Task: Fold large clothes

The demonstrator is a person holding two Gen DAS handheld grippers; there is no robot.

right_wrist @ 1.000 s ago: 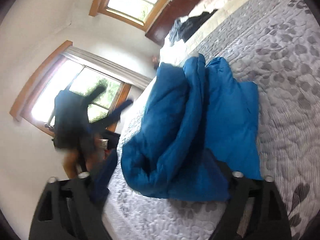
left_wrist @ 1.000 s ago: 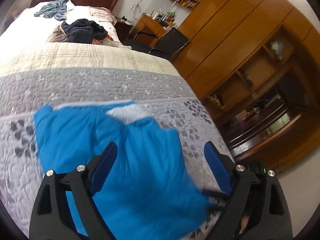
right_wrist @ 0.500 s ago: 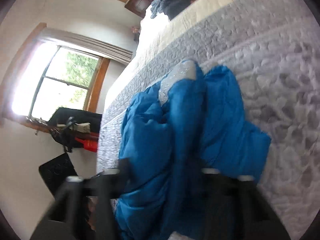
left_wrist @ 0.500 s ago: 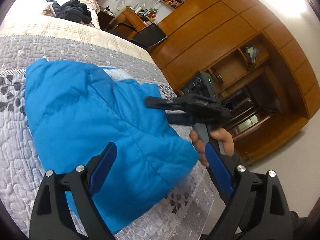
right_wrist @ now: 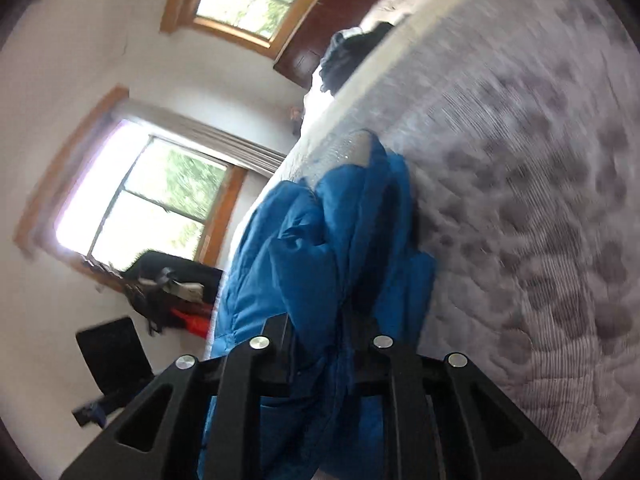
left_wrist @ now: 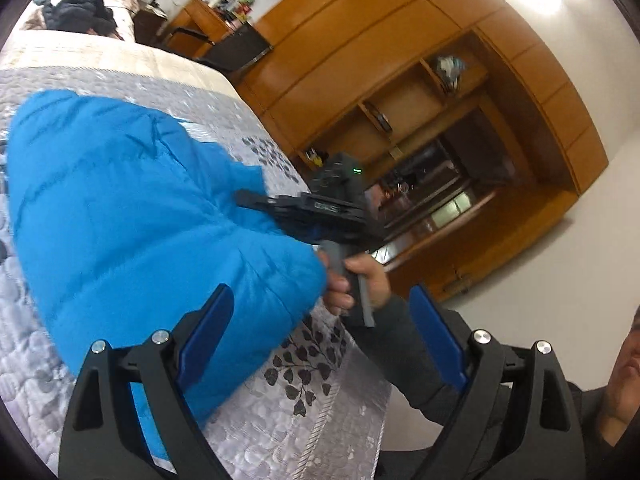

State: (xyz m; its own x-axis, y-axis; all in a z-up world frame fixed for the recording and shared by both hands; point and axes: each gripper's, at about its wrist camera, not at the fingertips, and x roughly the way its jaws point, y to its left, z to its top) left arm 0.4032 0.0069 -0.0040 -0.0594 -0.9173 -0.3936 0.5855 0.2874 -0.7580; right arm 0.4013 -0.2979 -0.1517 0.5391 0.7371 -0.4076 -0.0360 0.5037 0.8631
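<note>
A puffy blue jacket [left_wrist: 132, 216] lies folded in a thick bundle on the grey quilted bed [left_wrist: 320, 412]. My left gripper [left_wrist: 320, 300] hovers open above the jacket's near corner, its blue pads [left_wrist: 204, 332] wide apart and holding nothing. A hand [left_wrist: 360, 280] holds my right gripper [left_wrist: 312, 216] at the jacket's right edge. In the right wrist view the right gripper [right_wrist: 324, 320] has its fingers drawn close with the blue jacket [right_wrist: 332, 240] bunched between them. A silvery lining patch [right_wrist: 352, 148] shows at the jacket's far end.
A dark pile of clothes [left_wrist: 78, 12] lies near the pillows at the bed's head. A wooden wardrobe with shelves [left_wrist: 360, 60] and a dark chair [left_wrist: 236, 48] stand to the bed's right. Windows [right_wrist: 160, 208] and a black chair [right_wrist: 116, 356] are on the other side.
The right gripper came in from the right and closed on the jacket's edge. The left gripper stayed open and turned to the right, bringing the hand and the right gripper into its view.
</note>
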